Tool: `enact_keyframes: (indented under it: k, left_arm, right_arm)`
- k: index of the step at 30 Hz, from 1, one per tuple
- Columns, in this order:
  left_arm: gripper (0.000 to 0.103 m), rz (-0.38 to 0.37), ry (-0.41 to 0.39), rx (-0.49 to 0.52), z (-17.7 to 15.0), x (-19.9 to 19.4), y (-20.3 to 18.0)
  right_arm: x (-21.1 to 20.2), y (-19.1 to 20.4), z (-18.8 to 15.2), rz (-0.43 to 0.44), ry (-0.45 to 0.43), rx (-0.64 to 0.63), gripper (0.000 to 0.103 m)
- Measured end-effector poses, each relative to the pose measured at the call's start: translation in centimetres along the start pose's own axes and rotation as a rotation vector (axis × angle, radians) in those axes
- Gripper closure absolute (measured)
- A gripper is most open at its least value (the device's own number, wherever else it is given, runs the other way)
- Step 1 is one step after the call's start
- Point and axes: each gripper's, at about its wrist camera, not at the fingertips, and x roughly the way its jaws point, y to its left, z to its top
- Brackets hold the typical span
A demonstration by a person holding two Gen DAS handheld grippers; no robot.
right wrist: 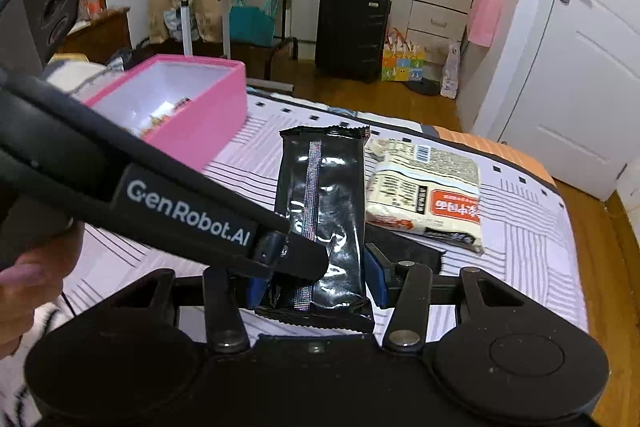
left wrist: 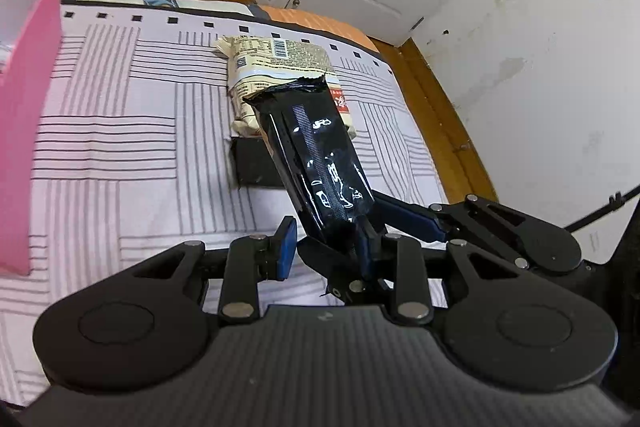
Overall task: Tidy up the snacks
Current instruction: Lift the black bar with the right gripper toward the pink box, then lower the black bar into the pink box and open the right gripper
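**Item position.** The black packet (right wrist: 320,211) is held clear of the bed (left wrist: 120,147), upright and leaning a little, above a noodle pack (right wrist: 428,195) that lies on the bedspread. The pink box (right wrist: 192,131) stands open to the left, well apart.

**Jaw state.** The right gripper (right wrist: 316,283) has its jaws partly open across the packet's lower end, one pad on each side edge. The left gripper (left wrist: 324,247) has its jaws almost closed and pinches the same lower end near one edge.

**Handling.**
- The packet is glossy film: judged light, soft and slippery.
- Its contents may crush, so moderate pressure is advised.
- Take hold at the crimped end seal or across the flat body (the film dents easily elsewhere).

**Markings.**
- "GenRobot.AI" is printed on the left gripper's arm.
- The noodle pack carries a barcode and a red label with characters, too small to read.
- The white print on the packet is illegible.
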Motion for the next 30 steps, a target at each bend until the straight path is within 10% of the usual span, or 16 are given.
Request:
enact_keyframes:
  k: [13,30]
  left_arm:
    - [0.072,0.098,-0.108,0.062,-1.7,-9.5,0.4]
    - [0.071,0.238,-0.21,-0.171,2.4,-15.9,15.9]
  right_arm:
    - [-3.2,7.4,3.9,0.026,-0.09,-0.12,0.049]
    - [7.9,17.2,11.6,0.272,-0.059,-0.259,0.049]
